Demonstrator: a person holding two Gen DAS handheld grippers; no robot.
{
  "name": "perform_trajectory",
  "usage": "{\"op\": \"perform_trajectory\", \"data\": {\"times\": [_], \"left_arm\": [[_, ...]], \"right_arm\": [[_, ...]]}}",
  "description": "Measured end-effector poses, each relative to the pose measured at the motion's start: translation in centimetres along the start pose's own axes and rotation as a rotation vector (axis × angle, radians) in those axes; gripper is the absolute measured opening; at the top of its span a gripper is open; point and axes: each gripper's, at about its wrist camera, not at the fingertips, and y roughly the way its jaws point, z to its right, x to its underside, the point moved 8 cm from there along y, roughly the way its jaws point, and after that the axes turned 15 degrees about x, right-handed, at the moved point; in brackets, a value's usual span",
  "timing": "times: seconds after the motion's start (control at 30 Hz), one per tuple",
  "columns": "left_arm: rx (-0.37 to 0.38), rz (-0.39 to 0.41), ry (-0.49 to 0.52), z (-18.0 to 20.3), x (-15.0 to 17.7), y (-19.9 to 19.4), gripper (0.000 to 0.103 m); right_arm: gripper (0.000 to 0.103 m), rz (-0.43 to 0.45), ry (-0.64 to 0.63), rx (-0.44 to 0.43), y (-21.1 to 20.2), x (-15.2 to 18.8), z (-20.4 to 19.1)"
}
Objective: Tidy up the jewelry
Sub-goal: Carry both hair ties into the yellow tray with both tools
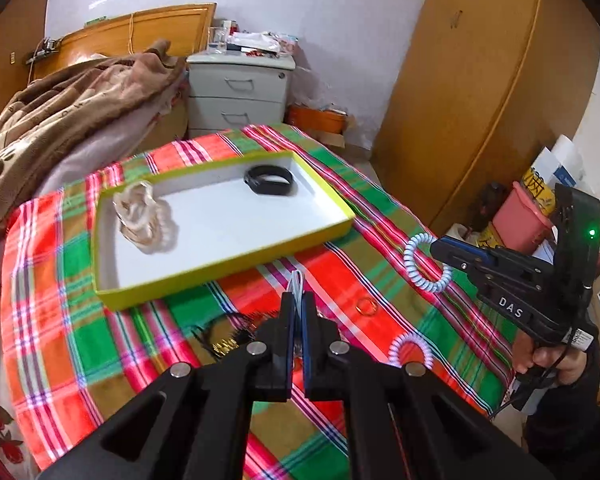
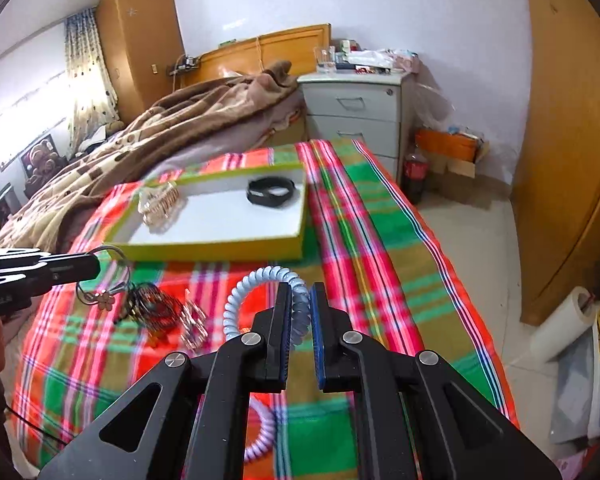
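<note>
Pale-blue spiral coil bracelet (image 2: 260, 292) hangs clamped in the right tongs (image 2: 300, 312); left tongs (image 1: 298, 308) pinch a thin wire ring (image 2: 112, 256), both lifted for the yellow-rimmed white tray (image 1: 340, 204).

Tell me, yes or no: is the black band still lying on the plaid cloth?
No, the black band lies inside the yellow tray, near its far right corner.

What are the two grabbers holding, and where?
The left gripper pinches a thin wire ring at its rim. The right gripper squeezes a pale blue coil band on one side.
</note>
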Motion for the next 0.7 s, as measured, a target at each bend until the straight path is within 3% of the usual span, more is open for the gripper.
{"op": "perform_trajectory", "data": {"times": [0.23, 0.7], "left_arm": [[-0.021, 0.02, -0.01, -2.6, -3.0, -0.1, 0.003], [-0.003, 0.001, -0.086, -8.7, -8.3, 4.6, 0.003]], "right_arm": [[0.01, 0.013, -0.026, -0.036, 1.1, -3.0, -2.4], [0.01, -0.092, -0.036, -0.068, 9.1, -6.6, -5.3]]}}
